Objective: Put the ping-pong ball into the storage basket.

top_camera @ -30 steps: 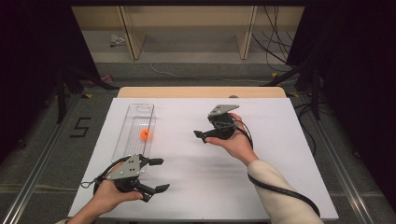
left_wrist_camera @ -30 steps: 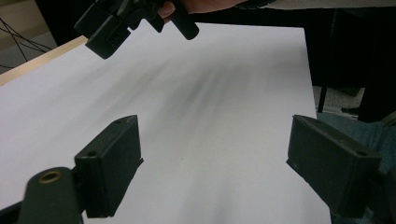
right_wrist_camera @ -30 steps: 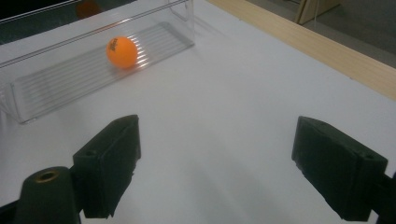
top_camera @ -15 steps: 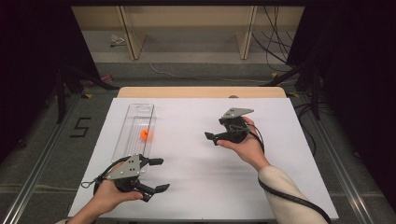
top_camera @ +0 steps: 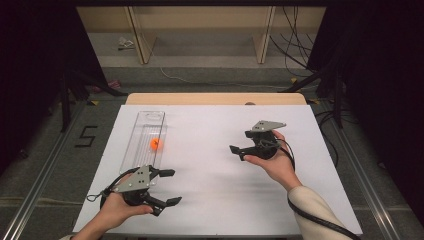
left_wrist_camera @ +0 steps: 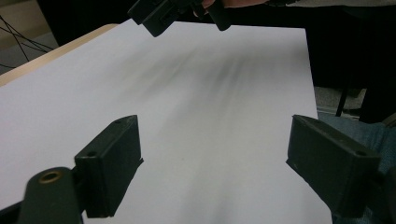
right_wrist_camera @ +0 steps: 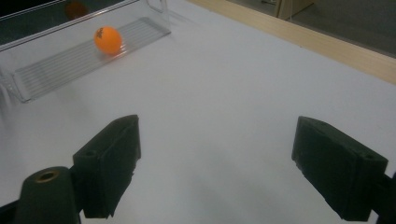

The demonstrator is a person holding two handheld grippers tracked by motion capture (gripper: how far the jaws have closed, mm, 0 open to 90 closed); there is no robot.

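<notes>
Left gripper point(top_camera: 167, 187) is sitting near the table's point(top_camera: 210, 200) front-left corner, jaws spread wide and holding nothing, pointing across the white top toward the right edge. Right gripper point(top_camera: 237, 152) is hovering over the right half of the table, about midway between front and back edges, jaws also spread wide and empty, pointing left toward the tray point(top_camera: 131, 145). The tray is a long clear bin lying along the left edge, running front to back; its near end is sitting just beside the left gripper. The ball point(top_camera: 156, 144), orange, is resting inside the tray on the ribbed floor, roughly mid-length, close to the tray's right wall. In the right gripper view the ball point(right_wrist_camera: 108, 39) is showing up ahead and left of the jaws, well apart from them, with bare white table in between. In the left gripper view the right gripper point(left_wrist_camera: 187, 11) is showing at the top, above the far side of the table.
</notes>
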